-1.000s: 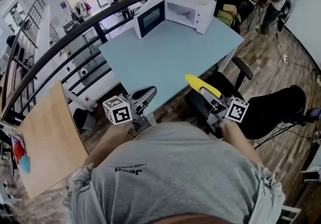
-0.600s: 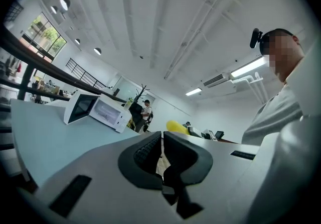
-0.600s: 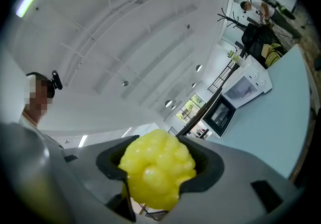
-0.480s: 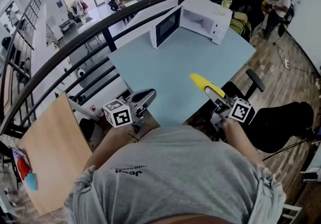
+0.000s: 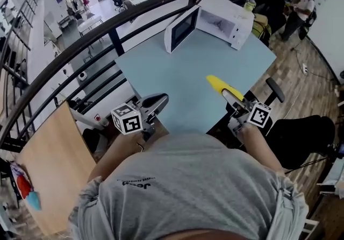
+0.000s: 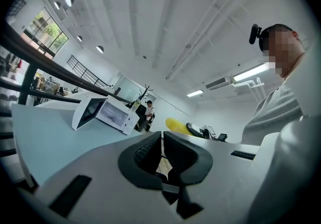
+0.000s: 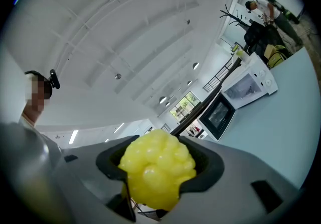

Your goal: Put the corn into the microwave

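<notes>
Jaws of the right gripper stand wide and press on both sides of a knobbly yellow corn cob, whose rounded end fills the gap between the dark pads. In the head view the same right gripper holds the corn cob roughly level, with its free end pointing out over the near right part of a pale blue rectangular table.

Jaws of the left gripper are drawn together to a thin slit, with nothing between the ribbed pads. In the head view the left gripper sits at the near edge of the table, well apart from the right one. Each gripper carries its cube with square markers close to the person's grey-shirted body.

A white box-shaped microwave oven stands at the far end of the table, well apart from the corn cob. Its dark-windowed door is swung open to the left, and the white cavity shows.

Beyond the table curves a black metal railing. A black office chair stands beside the table's right edge, and a light wooden board lies at lower left. A person stands far off at upper right.
</notes>
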